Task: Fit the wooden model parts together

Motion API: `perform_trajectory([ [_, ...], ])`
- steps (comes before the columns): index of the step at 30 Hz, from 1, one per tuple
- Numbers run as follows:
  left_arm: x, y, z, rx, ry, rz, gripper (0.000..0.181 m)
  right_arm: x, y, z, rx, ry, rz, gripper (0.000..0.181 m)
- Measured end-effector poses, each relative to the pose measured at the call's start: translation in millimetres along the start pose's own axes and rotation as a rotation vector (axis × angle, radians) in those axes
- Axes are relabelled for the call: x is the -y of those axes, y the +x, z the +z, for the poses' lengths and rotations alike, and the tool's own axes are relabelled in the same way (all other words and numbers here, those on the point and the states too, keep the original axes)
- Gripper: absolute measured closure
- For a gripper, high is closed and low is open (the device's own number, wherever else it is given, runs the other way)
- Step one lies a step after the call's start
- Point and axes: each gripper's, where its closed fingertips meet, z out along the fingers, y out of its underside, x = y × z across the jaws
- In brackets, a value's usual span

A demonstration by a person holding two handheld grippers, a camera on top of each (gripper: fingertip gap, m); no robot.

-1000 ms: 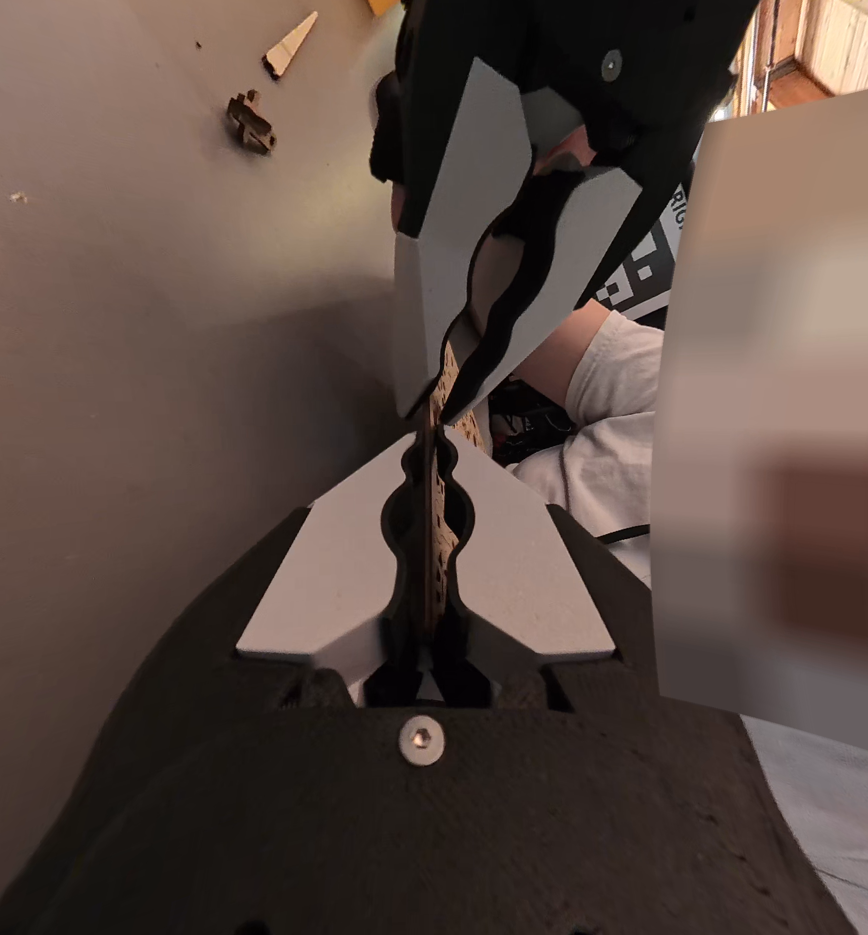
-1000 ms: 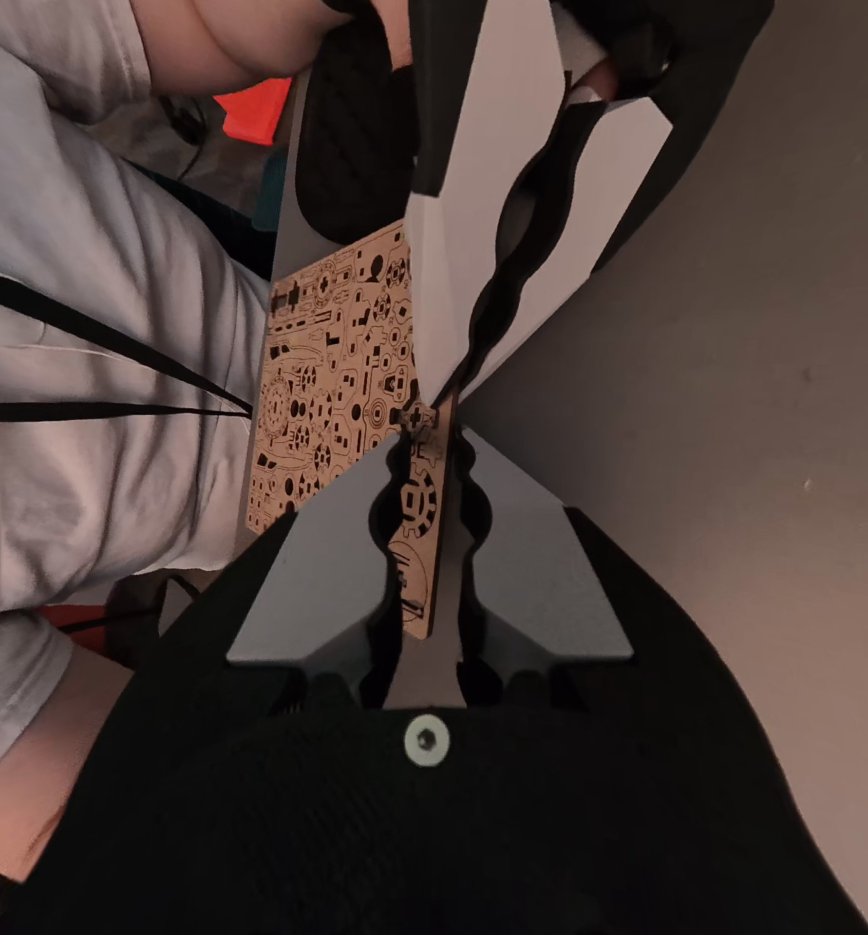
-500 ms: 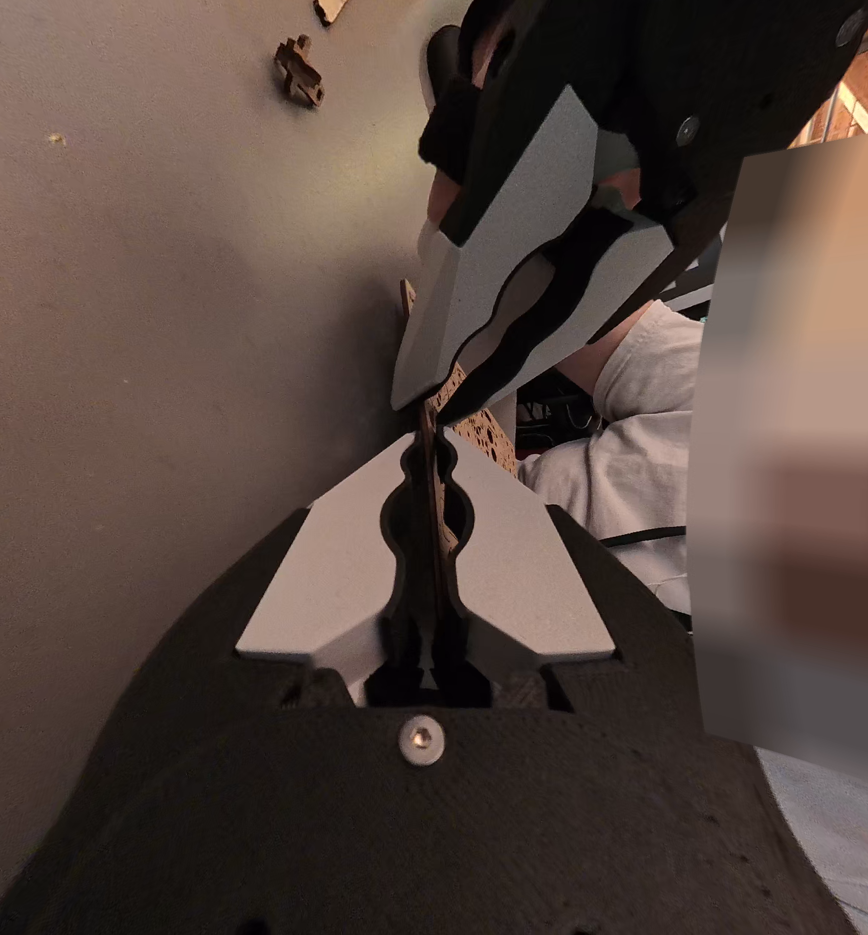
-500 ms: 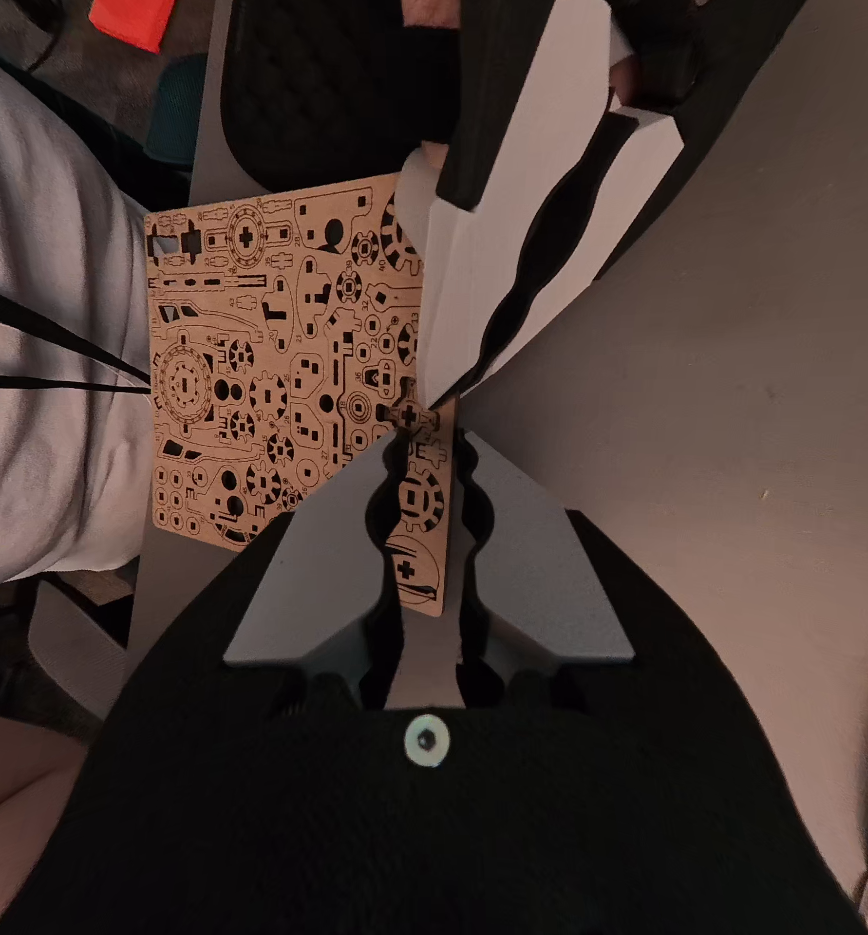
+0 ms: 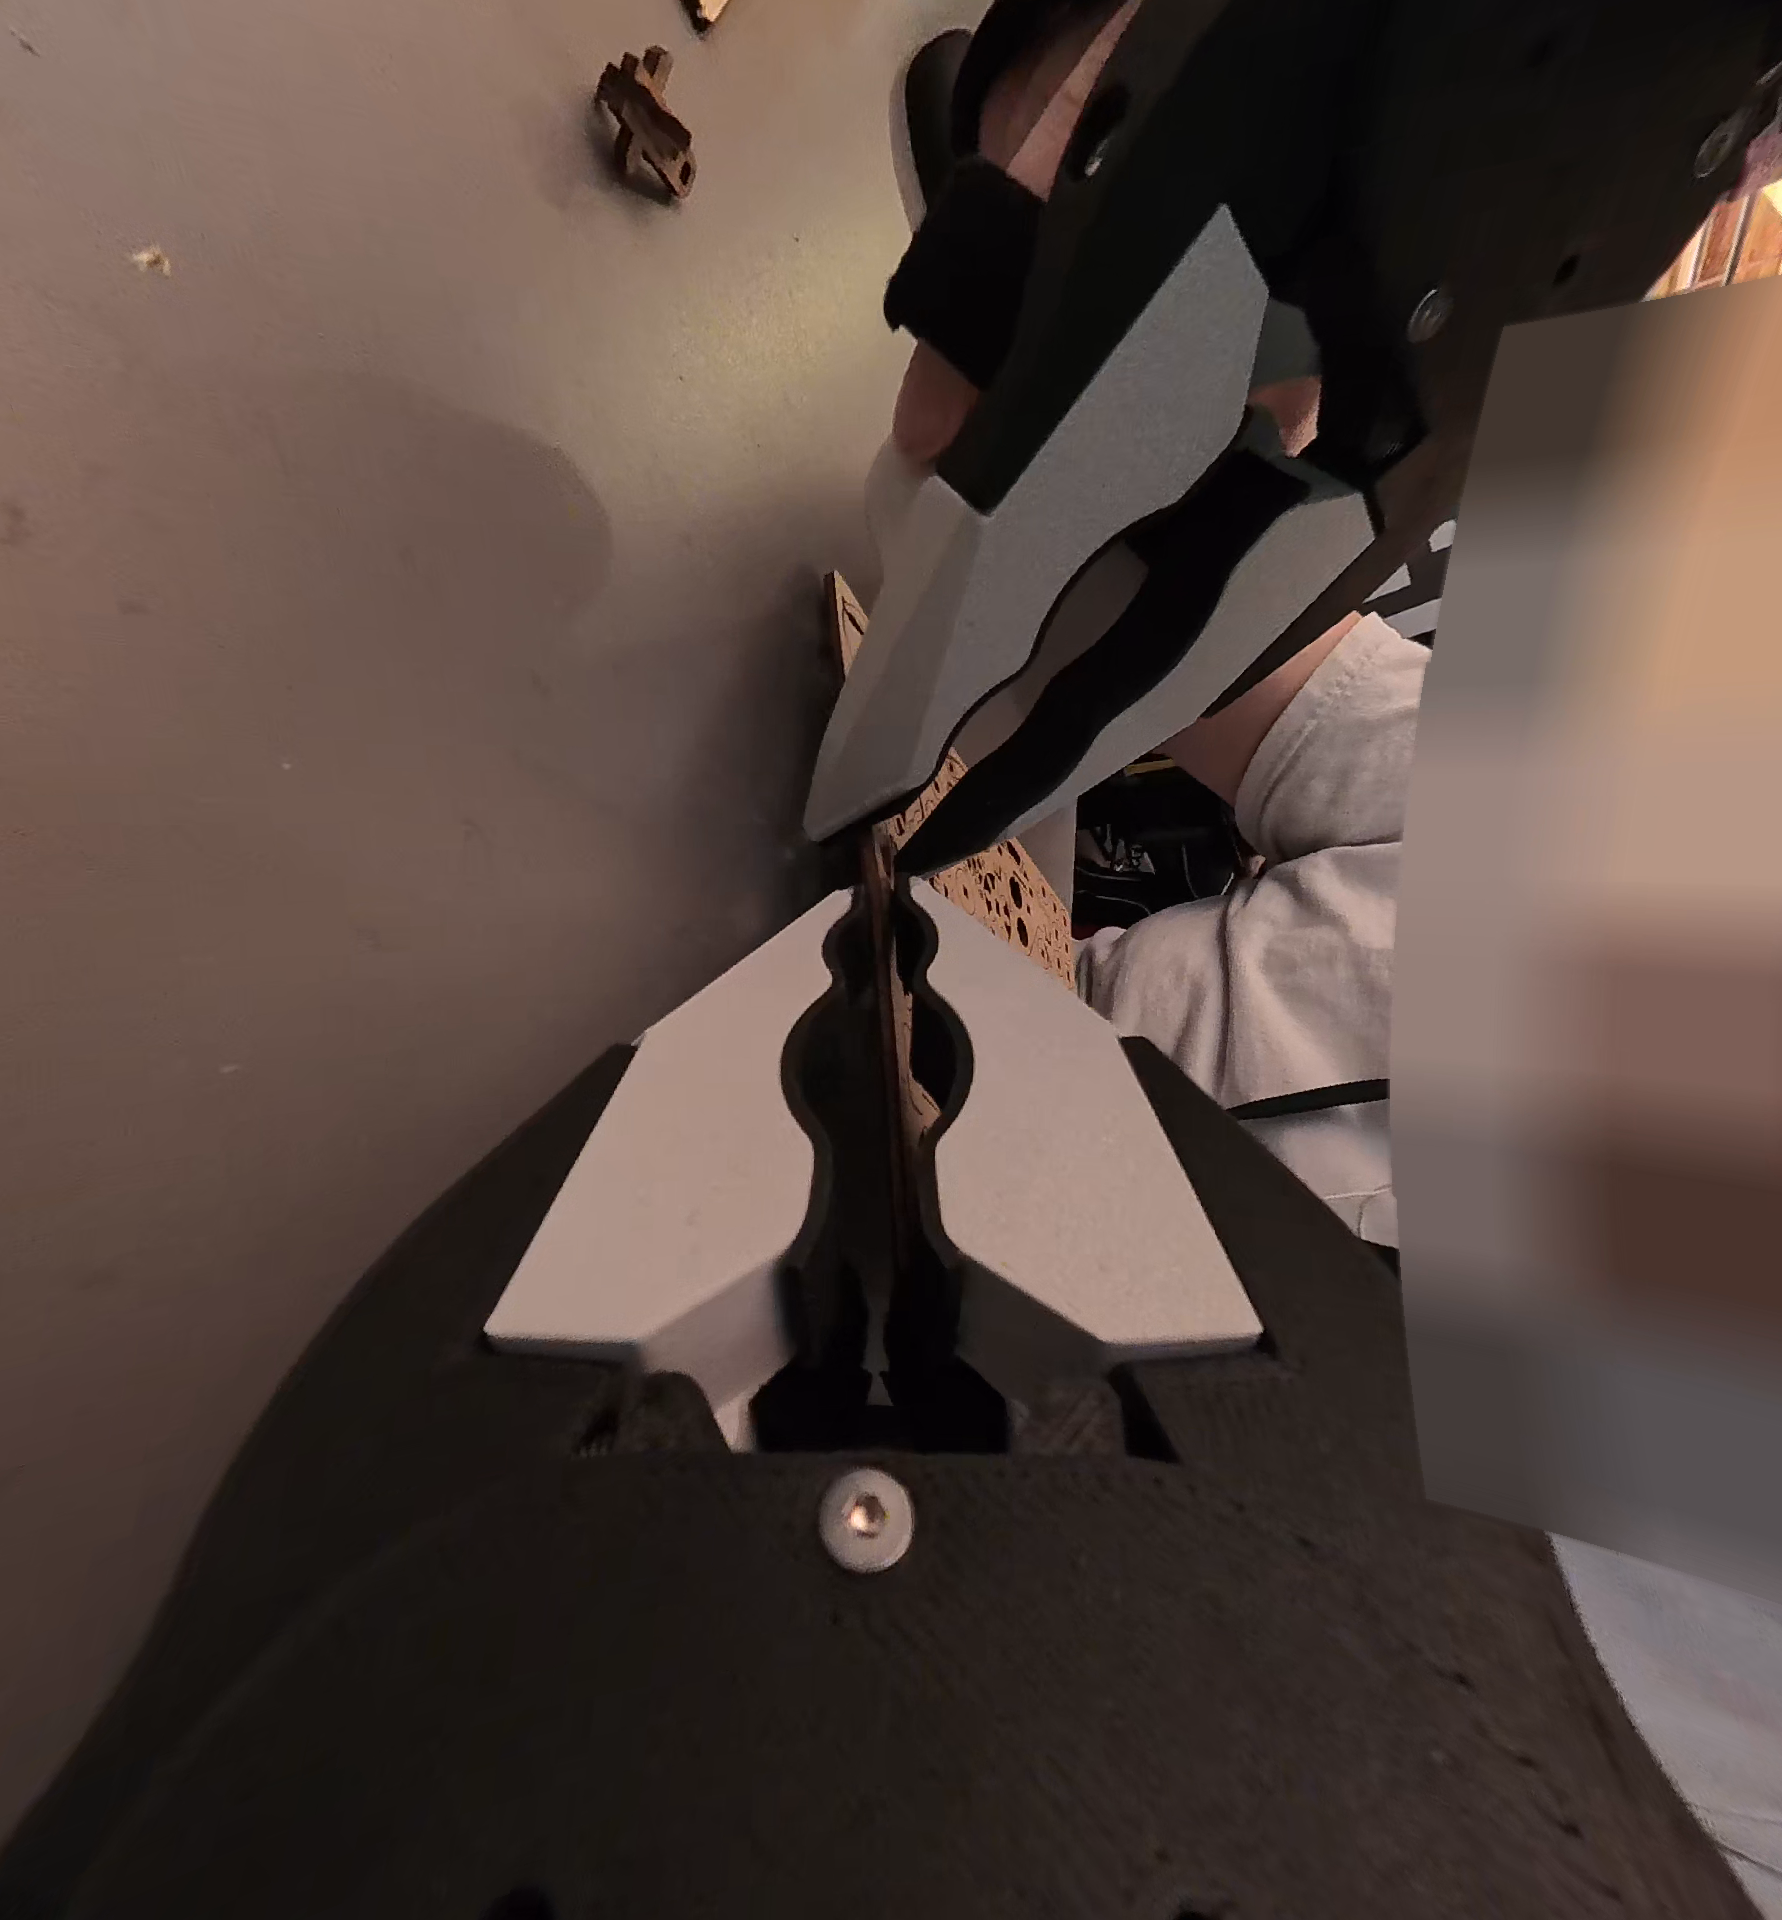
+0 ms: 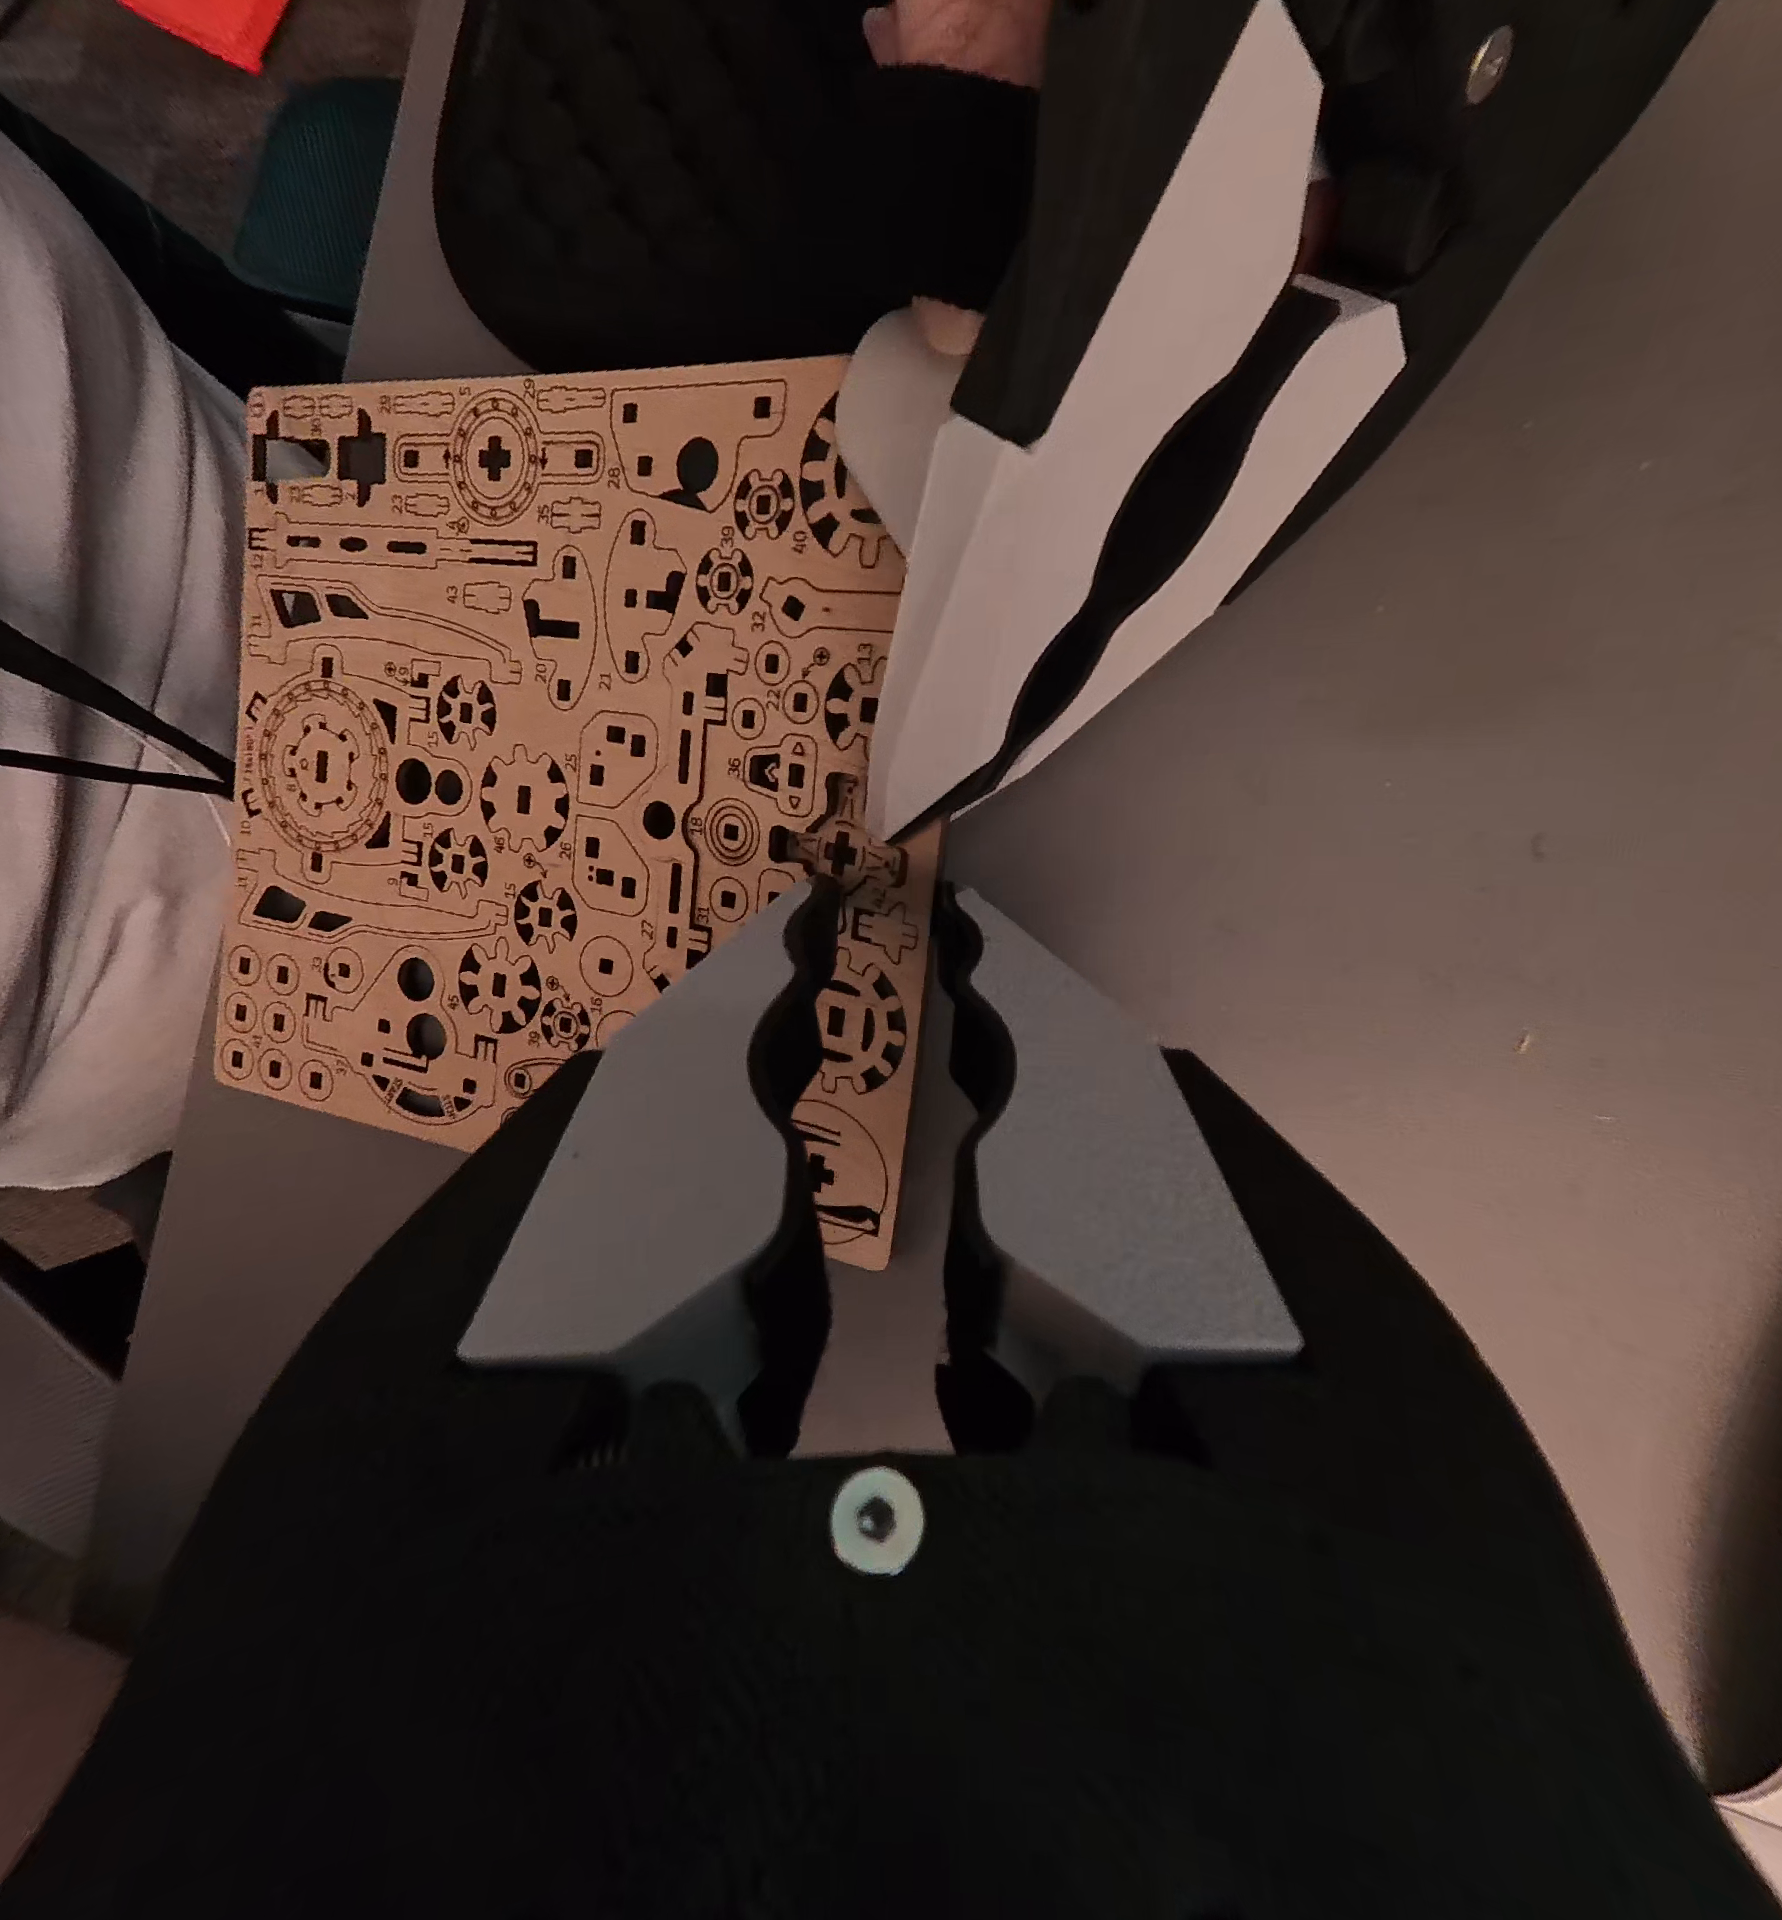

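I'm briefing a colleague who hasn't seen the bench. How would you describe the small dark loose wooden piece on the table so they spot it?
On the grey table in the left wrist view, look near the top edge, left of the right gripper. The cross-shaped wooden piece lies there, dark and chunky, unlike the pale sliver above it.

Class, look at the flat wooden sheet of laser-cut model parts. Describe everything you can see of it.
The wooden sheet is thin pale plywood, roughly square, engraved with gears, wheels and numbered parts; several are already punched out. It is seen edge-on in the left wrist view, between the left gripper fingers. The right gripper nips a small cross-holed piece at its edge.
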Motion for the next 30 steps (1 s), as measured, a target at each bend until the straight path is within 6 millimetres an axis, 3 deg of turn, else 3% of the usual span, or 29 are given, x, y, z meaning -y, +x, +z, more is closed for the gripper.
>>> perform_trajectory([
  [7, -1, -3, 1, 0.024, -0.006, 0.005, 0.18, -1, 1, 2, -0.017, -0.008, -0.007, 0.163],
  [12, 4, 1, 1, -0.012, 0.014, -0.001, 0.179, 2, 1, -8, -0.002, 0.055, 0.022, 0.163],
  [15, 1, 3, 1, -0.02, 0.001, 0.007, 0.178, 5, 8, -16, -0.043, 0.095, 0.043, 0.177],
  [19, 1, 5, 1, -0.032, 0.0, 0.008, 0.179, 9, 7, -16, -0.013, 0.127, 0.11, 0.156],
  [26, 2, 7, 1, -0.05, 0.007, 0.001, 0.179, 10, 4, -12, 0.007, 0.129, 0.119, 0.153],
  [30, 2, 5, 1, -0.036, 0.009, 0.006, 0.179, 14, 11, -20, -0.016, 0.178, 0.178, 0.155],
])
